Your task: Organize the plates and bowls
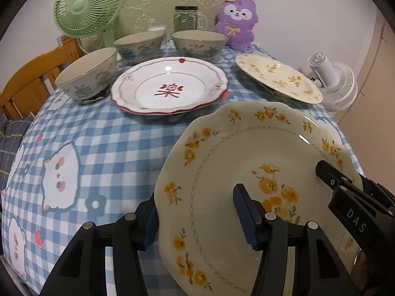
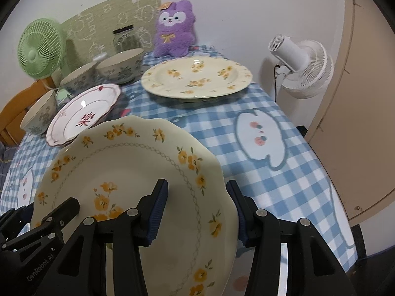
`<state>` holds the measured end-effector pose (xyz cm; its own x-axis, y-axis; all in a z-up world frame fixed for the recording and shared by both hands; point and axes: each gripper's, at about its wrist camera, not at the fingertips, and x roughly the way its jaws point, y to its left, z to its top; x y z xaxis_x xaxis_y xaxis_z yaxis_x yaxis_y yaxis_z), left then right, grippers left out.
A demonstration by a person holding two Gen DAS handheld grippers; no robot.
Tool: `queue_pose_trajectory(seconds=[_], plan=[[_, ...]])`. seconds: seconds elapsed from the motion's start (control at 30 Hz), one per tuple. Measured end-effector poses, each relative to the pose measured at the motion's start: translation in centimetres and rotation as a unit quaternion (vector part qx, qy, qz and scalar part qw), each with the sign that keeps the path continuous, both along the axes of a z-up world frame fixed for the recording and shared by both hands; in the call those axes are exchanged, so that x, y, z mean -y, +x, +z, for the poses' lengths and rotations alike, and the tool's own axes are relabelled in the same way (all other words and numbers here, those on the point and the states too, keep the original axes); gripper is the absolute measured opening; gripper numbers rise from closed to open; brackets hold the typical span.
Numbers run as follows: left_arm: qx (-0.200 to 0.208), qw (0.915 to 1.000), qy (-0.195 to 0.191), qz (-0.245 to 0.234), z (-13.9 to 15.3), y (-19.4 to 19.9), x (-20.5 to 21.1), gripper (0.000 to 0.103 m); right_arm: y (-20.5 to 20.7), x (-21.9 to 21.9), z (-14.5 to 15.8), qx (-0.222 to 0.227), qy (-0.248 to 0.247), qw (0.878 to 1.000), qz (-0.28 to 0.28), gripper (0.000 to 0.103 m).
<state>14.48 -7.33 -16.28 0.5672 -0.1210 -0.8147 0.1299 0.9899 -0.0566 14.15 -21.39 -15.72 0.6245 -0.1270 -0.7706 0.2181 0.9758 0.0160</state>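
We note the left gripper and right gripper each clamped on opposite rims of the yellow-flowered plate, held clear above the checked tablecloth. We judge transport in hand; next, lowering squarely onto the matching plate.

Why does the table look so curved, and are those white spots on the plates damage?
Left wrist view: the fisheye lens bulges the checked tablecloth and darkens the corners; the white spot on the red-trimmed plate is lamp glare. Right wrist view: same bending, the door edge bows, and the purple plush looks slightly soft.
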Motion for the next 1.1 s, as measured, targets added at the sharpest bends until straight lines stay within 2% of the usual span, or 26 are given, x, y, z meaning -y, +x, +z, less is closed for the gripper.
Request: queue_pose_trajectory(seconds=[0.17, 0.57, 0.8, 1.0, 1.07, 1.1], plan=[[-0.012, 0.9999, -0.006, -0.004, -0.3, 0.6, 1.4, 0.057, 0.0, 1.5, 0.0, 0.003, 0.001, 1.000, -0.005, 0.052], [-0.001, 0.9998, 0.007, -0.020, -0.2, 0.8, 4.7, 0.056, 0.0, 5.1, -0.3, 0.006, 0.007, 1.000, -0.023, 0.052], [-0.004, 0.9997, 0.019, -0.015, -0.7, 1.2, 5.2, 0.056, 0.5, 5.9, -1.2, 0.000, 0.022, 1.000, -0.023, 0.051], [-0.003, 0.9998, 0.013, -0.011, -0.9, 1.5, 5.0, 0.057, 0.9, 5.8, -1.3, 0.002, 0.021, 1.000, -0.017, 0.052], [-0.007, 0.9999, 0.008, -0.012, -0.9, 1.6, 4.9, 0.059, 0.9, 5.9, -1.2, 0.002, 0.026, 1.000, -0.012, 0.054], [-0.008, 0.9998, 0.010, -0.014, -0.9, 1.6, 5.0, 0.063, 0.9, 5.9, -1.2, 0.003, 0.032, 0.999, -0.010, 0.054]])
